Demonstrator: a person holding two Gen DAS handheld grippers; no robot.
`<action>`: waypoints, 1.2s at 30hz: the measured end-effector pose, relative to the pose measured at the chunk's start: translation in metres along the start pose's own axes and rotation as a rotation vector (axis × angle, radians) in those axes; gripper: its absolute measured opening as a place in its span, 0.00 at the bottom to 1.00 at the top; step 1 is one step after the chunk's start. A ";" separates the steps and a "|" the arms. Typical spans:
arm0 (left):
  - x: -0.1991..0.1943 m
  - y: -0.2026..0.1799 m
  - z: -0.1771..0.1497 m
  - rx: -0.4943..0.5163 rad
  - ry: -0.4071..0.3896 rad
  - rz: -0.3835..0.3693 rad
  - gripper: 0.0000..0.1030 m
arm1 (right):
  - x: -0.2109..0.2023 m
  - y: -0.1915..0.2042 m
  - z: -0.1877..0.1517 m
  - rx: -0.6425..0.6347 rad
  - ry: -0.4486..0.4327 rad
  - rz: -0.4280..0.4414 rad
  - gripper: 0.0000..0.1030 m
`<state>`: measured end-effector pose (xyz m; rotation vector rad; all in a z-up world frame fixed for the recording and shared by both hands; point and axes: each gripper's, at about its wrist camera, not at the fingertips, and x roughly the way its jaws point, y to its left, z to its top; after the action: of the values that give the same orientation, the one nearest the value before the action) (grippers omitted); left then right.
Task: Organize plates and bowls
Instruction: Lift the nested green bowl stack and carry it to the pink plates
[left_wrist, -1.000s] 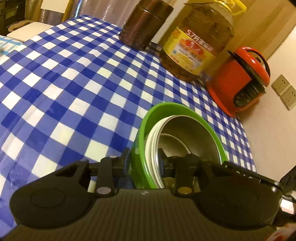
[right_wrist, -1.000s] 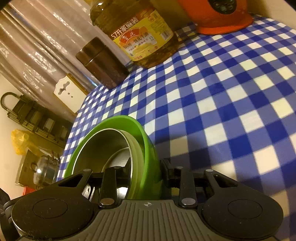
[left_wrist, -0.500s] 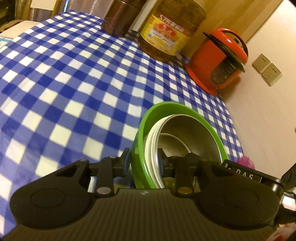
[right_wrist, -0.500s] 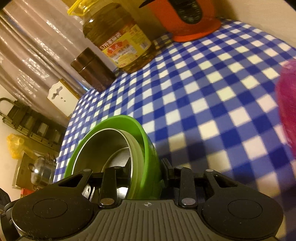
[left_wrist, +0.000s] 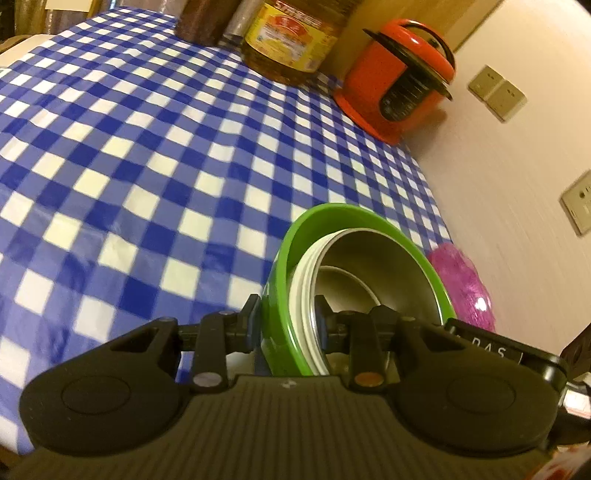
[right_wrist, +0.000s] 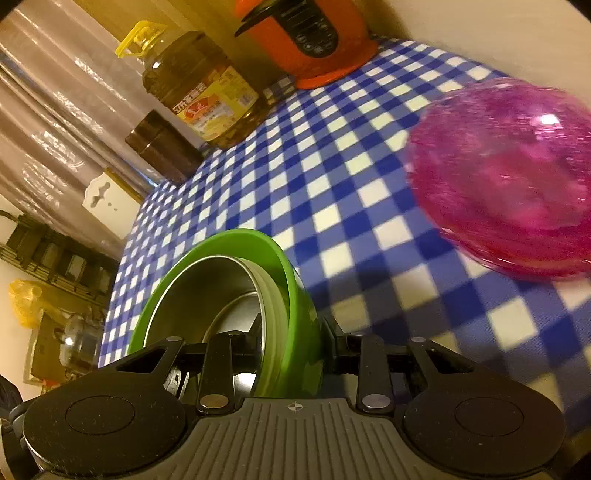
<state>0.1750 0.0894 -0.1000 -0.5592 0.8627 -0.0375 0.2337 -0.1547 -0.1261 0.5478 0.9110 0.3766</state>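
**Bowls gripped from both sides above checked table**

Bowls nested in a stack, a green bowl (left_wrist: 284, 258) outermost, a pale ribbed one inside it and a steel bowl (left_wrist: 384, 269) innermost, hang between the two grippers, clear of the blue-and-white checked tablecloth (left_wrist: 147, 166). The left gripper (left_wrist: 286, 321) clamps the stack's rim: one finger presses the green outer wall, the other sits inside against the steel. The right gripper (right_wrist: 293, 334) grasps the opposite rim in the same way, one finger inside the steel bowl (right_wrist: 207, 295), the other on the outside of the green bowl (right_wrist: 291, 280).

From the left wrist view, the stack fills the centre bottom, tipped so its mouth faces toward 2 o'clock. A pink translucent bowl (left_wrist: 465, 280) shows just beyond the stack's rim at 3 o'clock, near the table's edge by the wall. At 12 o'clock stands an oil bottle (left_wrist: 291, 33), with a dark brown canister (left_wrist: 207, 18) at 11 o'clock and an orange cooker (left_wrist: 399, 77) at 1 o'clock.

From the right wrist view, the pink translucent bowl (right_wrist: 506, 173) rests on the cloth at 2 o'clock, apart from the carried stack. The oil bottle (right_wrist: 203, 88) and dark brown canister (right_wrist: 162, 147) stand at 11 o'clock, the orange cooker (right_wrist: 310, 37) at 12.
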 end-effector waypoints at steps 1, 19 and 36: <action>-0.001 -0.003 -0.004 0.003 0.004 -0.001 0.26 | -0.005 -0.003 -0.002 -0.002 -0.001 -0.005 0.30; -0.013 -0.034 -0.044 0.045 0.032 -0.009 0.25 | -0.051 -0.029 -0.024 0.009 -0.010 -0.033 0.30; -0.034 -0.079 -0.053 0.113 0.030 -0.046 0.25 | -0.099 -0.040 -0.019 0.040 -0.057 -0.035 0.30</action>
<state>0.1287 0.0067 -0.0657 -0.4736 0.8716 -0.1357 0.1654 -0.2334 -0.0955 0.5755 0.8737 0.3102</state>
